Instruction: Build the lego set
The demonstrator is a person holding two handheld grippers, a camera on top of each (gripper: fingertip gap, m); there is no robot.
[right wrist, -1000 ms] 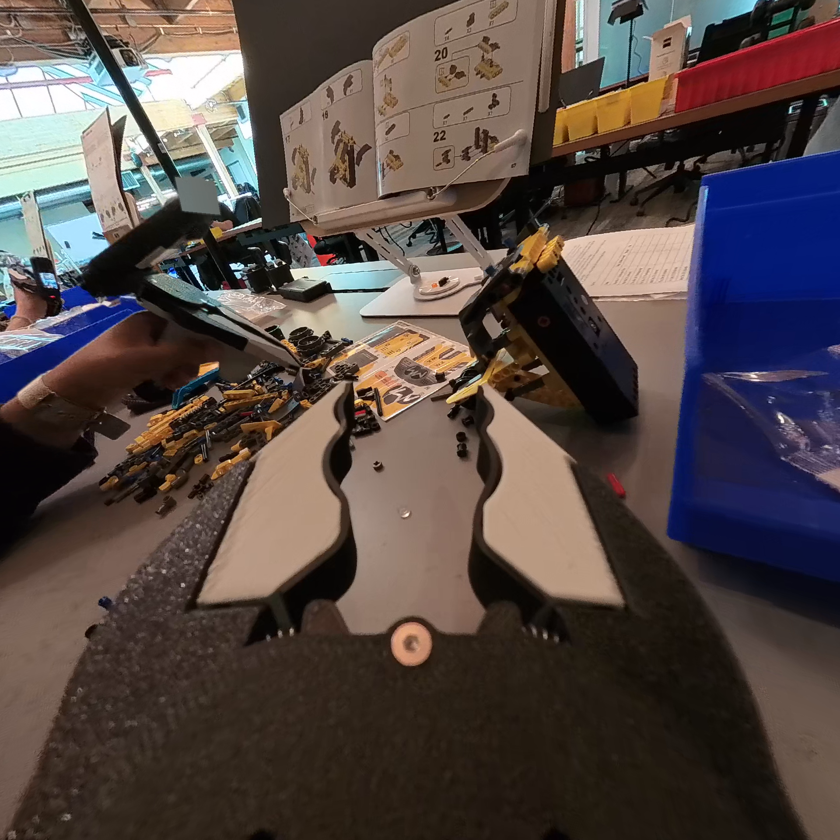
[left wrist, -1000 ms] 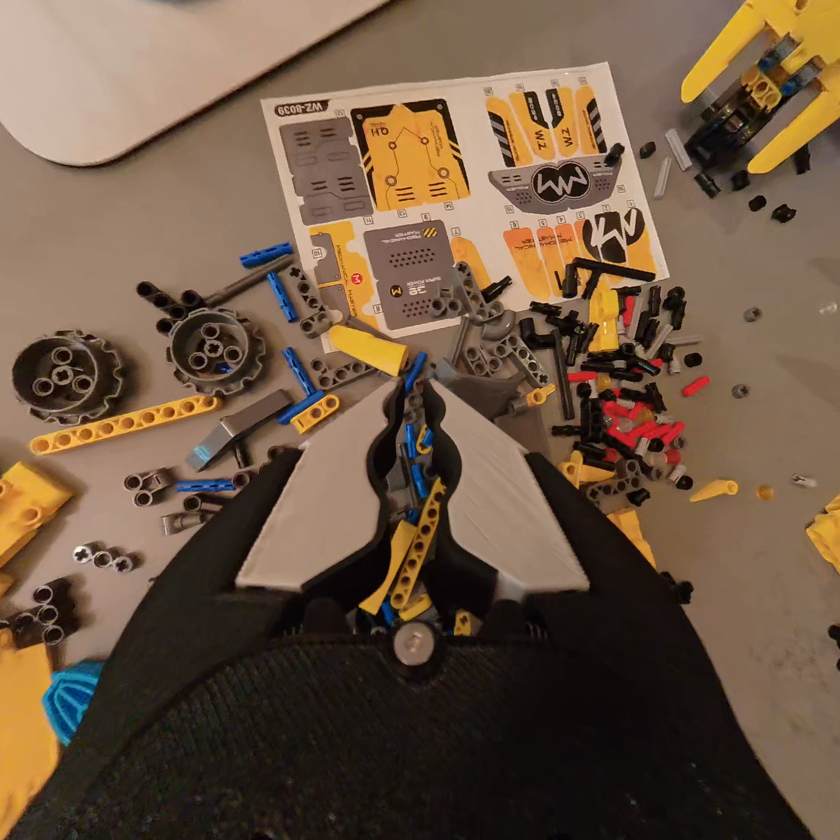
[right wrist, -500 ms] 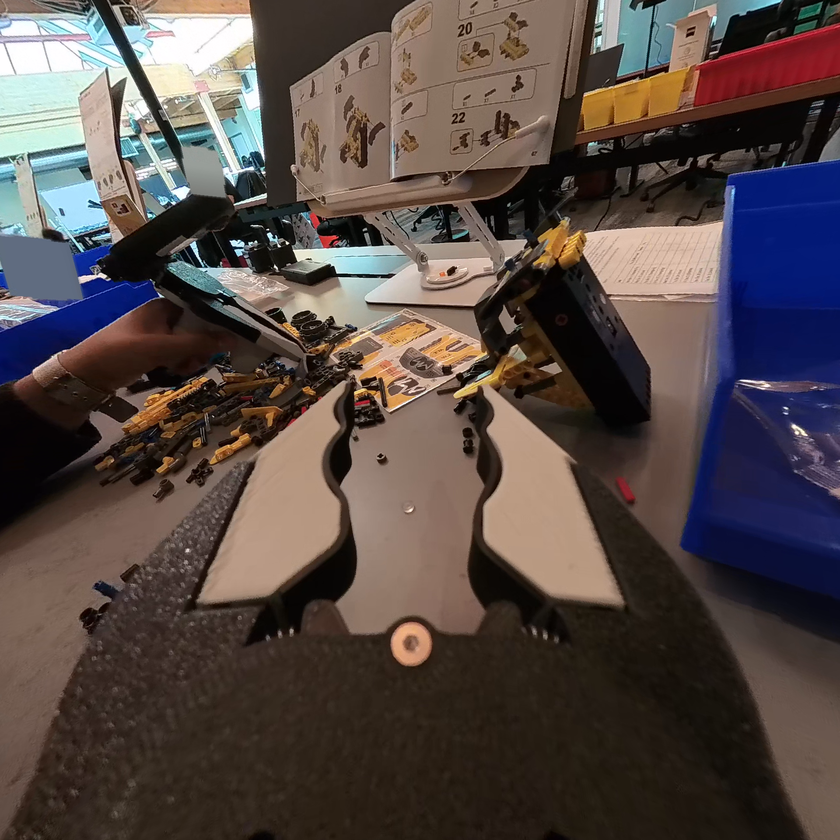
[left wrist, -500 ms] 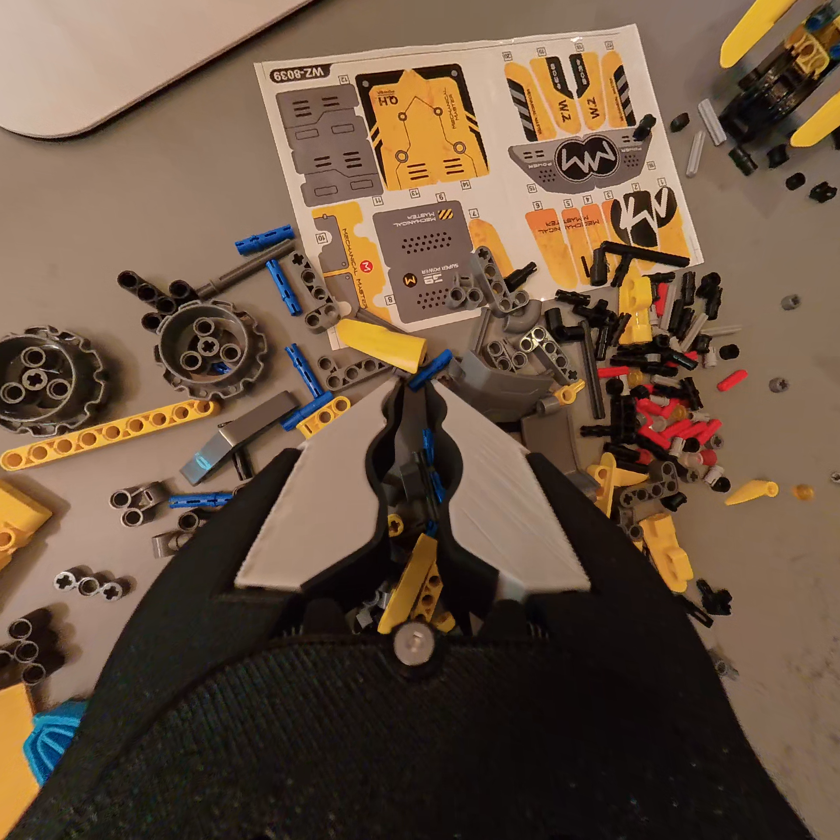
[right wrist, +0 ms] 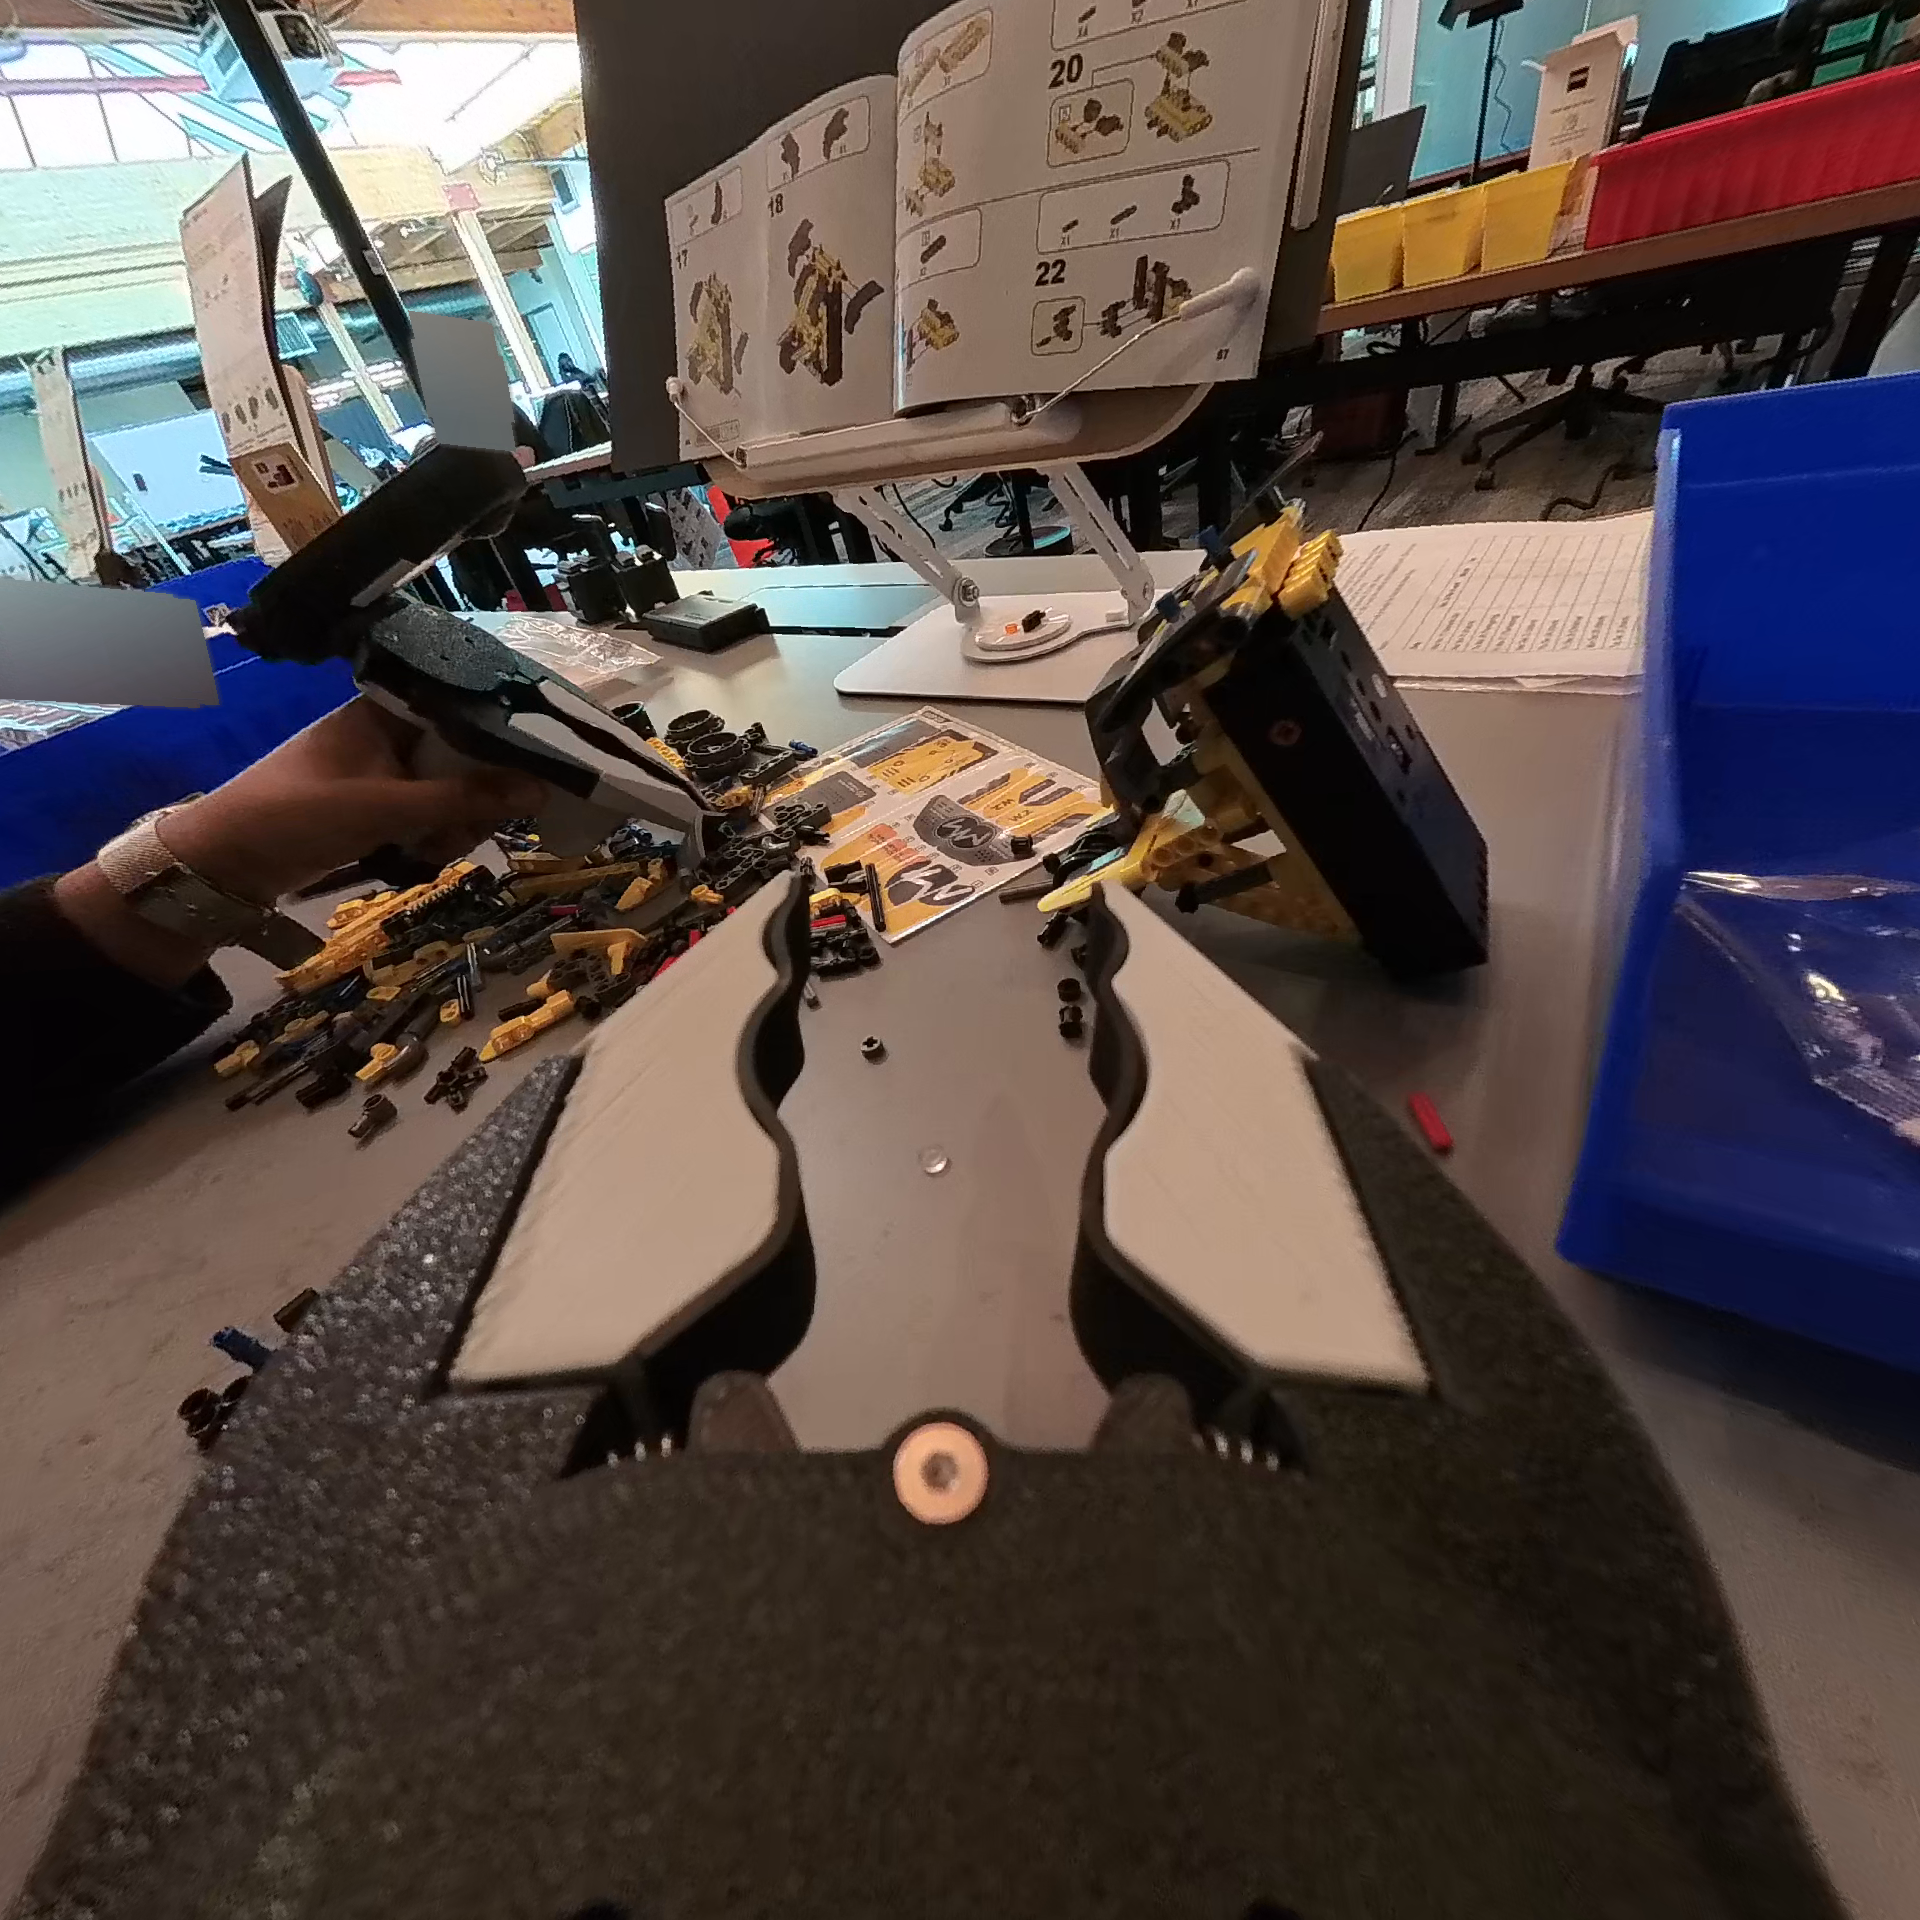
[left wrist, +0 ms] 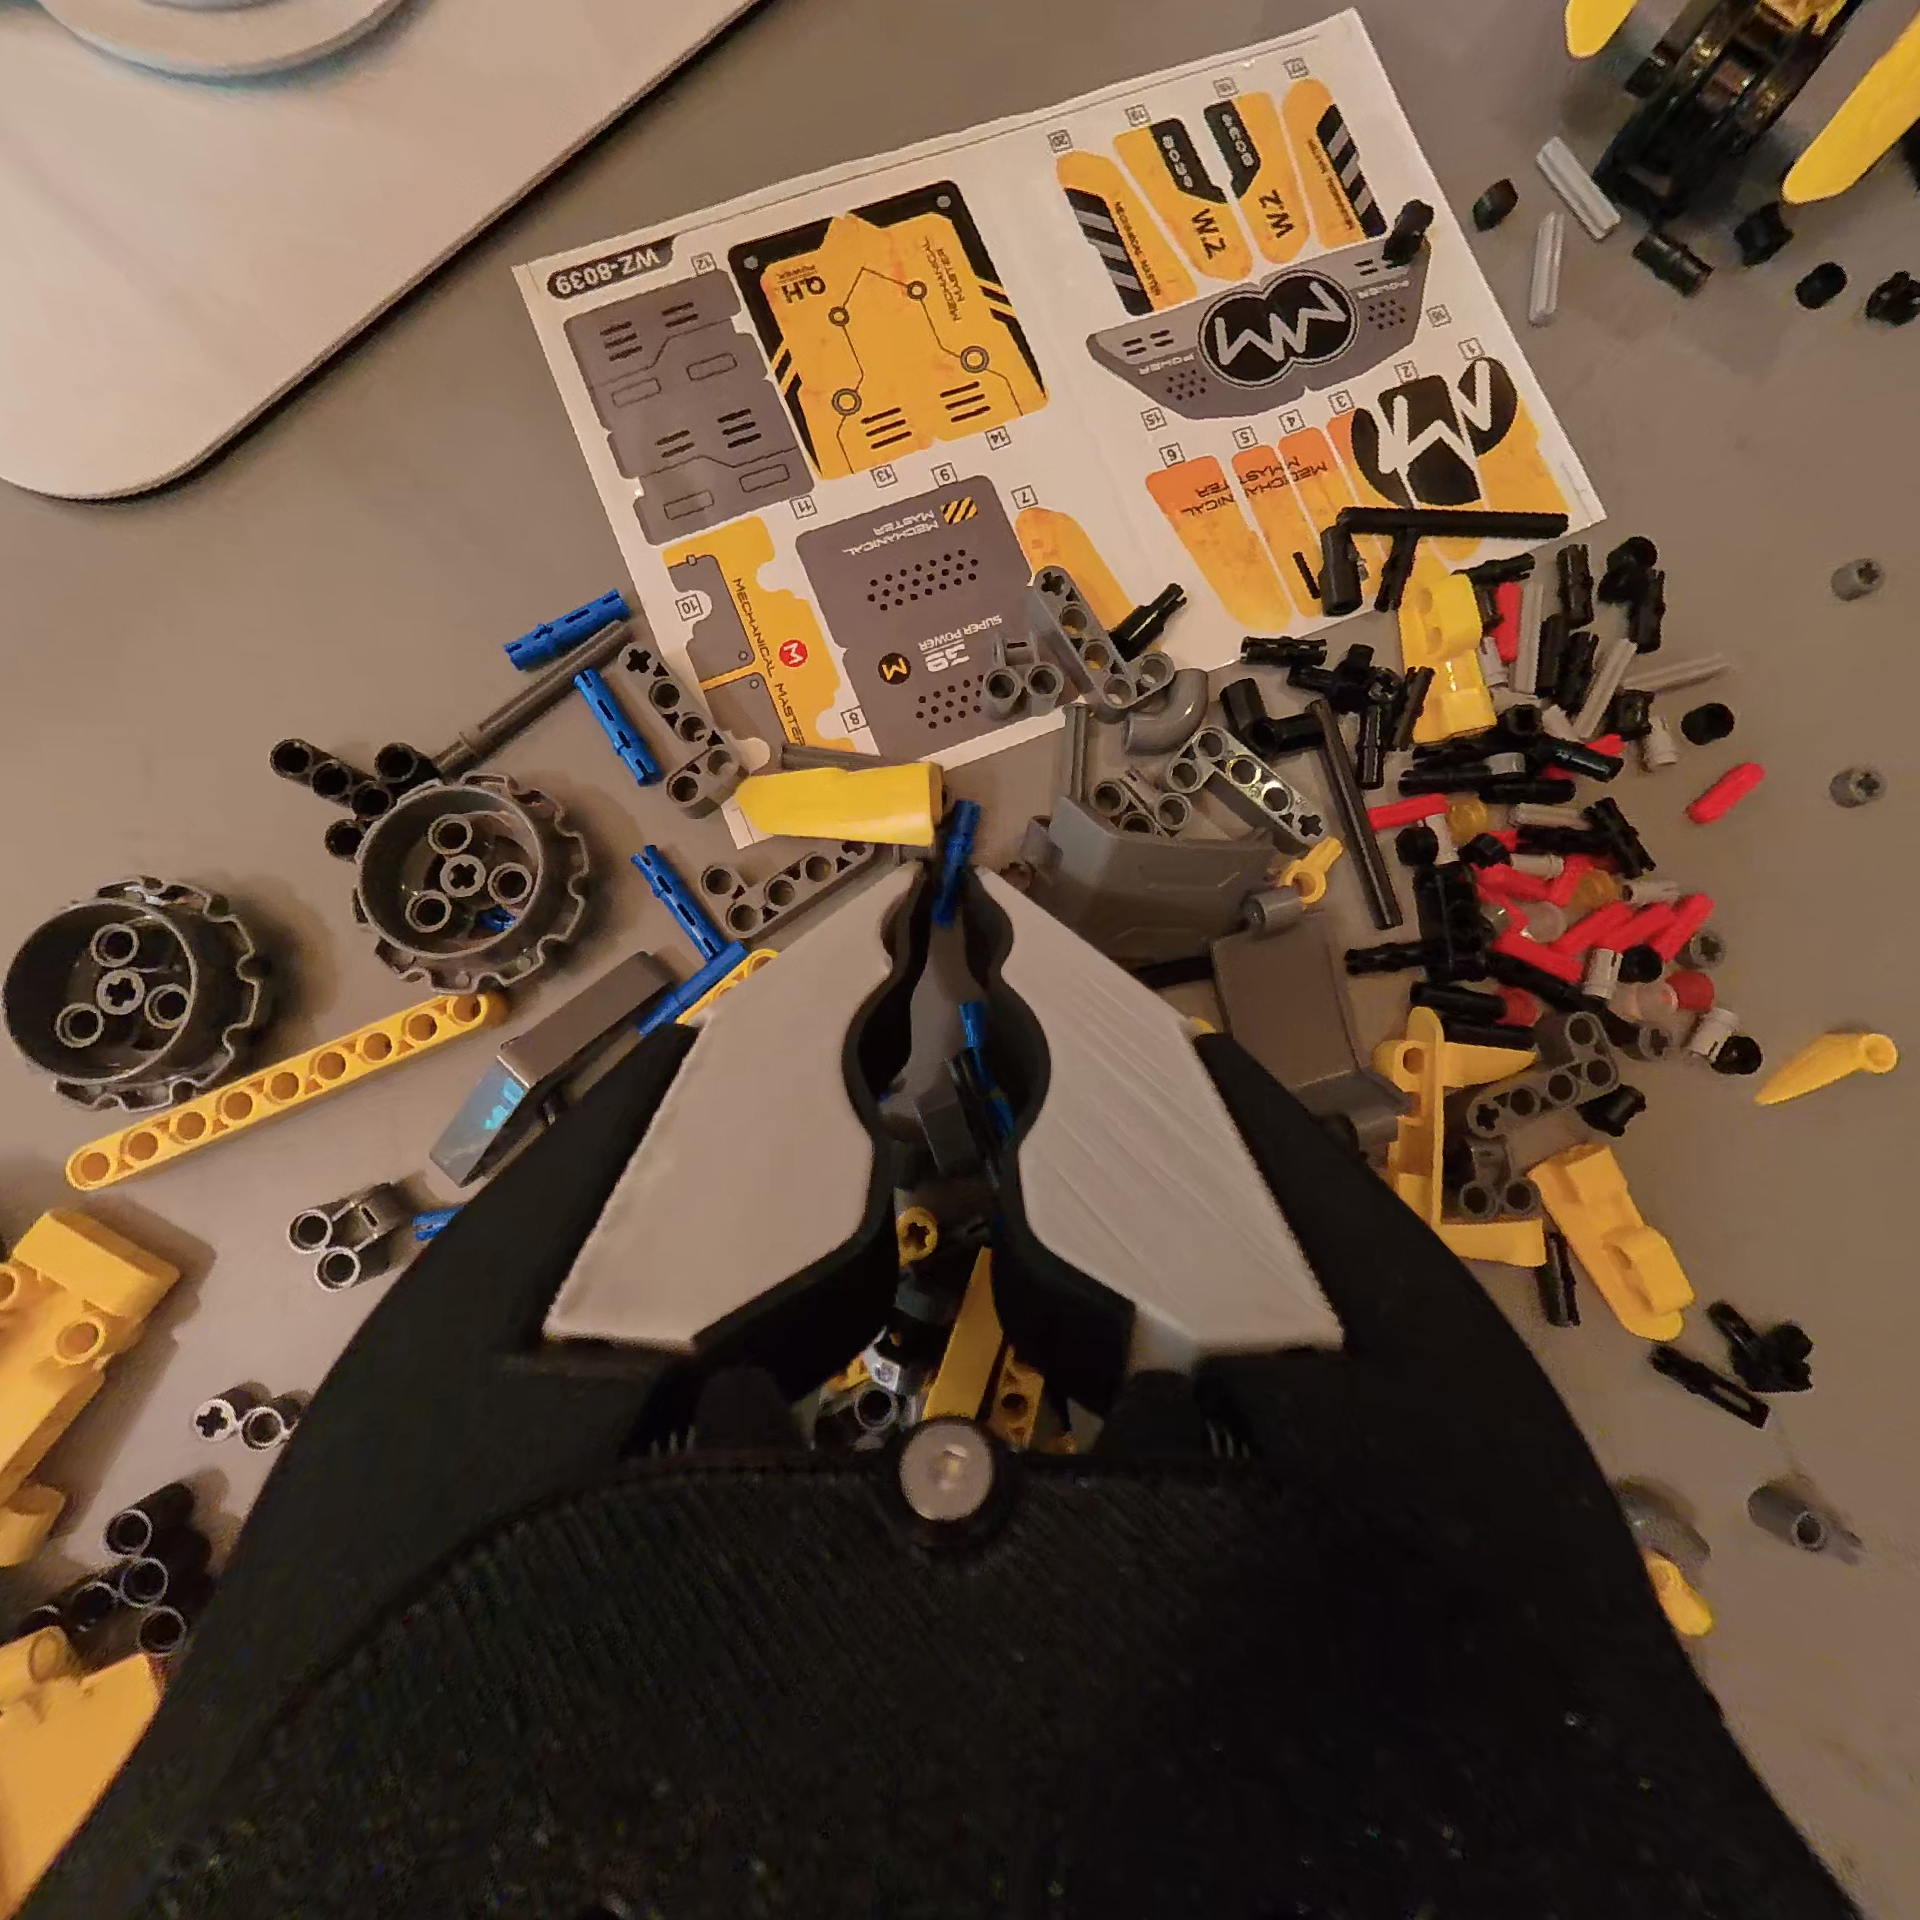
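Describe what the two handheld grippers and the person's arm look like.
Both the left gripper and the right gripper have pale grey wedge-shaped fingers with wavy black inner edges, set in a rough black textured body with a round silver screw at the centre. The wrist wears a light woven band above a dark sleeve.

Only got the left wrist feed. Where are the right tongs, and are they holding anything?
Observer: The right tongs are open and empty, low over the grey table, with their tips just short of a tilted yellow-and-black model.
Operator: Anything on their right side?
Observer: A blue bin stands there, with a clear plastic bag inside it.
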